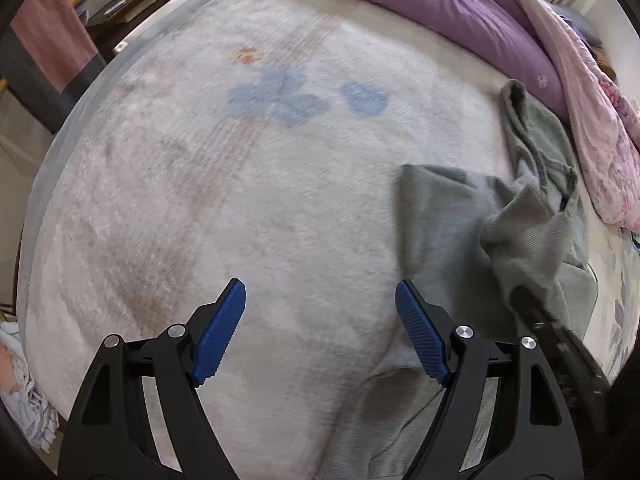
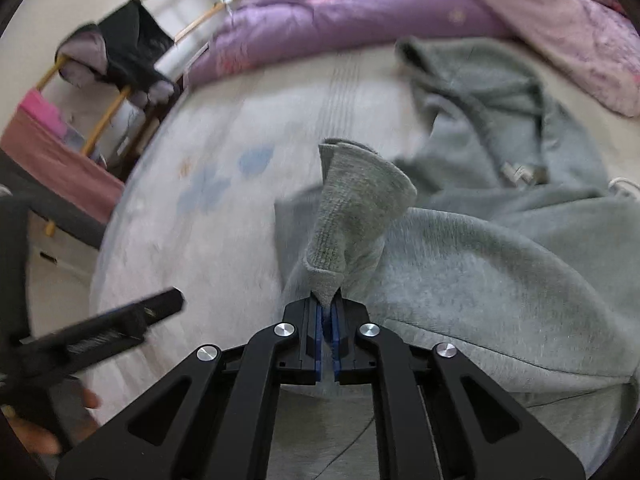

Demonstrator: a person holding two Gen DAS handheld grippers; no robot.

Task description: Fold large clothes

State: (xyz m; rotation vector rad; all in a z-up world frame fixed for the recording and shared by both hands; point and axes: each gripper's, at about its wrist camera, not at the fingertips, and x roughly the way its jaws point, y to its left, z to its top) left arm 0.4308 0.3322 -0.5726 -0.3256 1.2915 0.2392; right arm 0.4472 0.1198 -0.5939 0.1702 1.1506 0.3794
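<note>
On the pale fuzzy bedspread (image 1: 240, 200) the grey fleece hoodie (image 2: 500, 264) lies rumpled; right gripper (image 2: 328, 308) pinches its ribbed cuff (image 2: 352, 200), left gripper (image 1: 320, 320) gapes empty. I'd pull the sleeve taut before folding.

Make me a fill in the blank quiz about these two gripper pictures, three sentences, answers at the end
1. The right gripper is shut on the ribbed cuff of the ____ sweatshirt.
2. The left gripper holds nothing; its jaws stand ____.
3. The comforter heaped along the far side of the bed is ____ in colour.

Missing words: grey; open; purple
</note>
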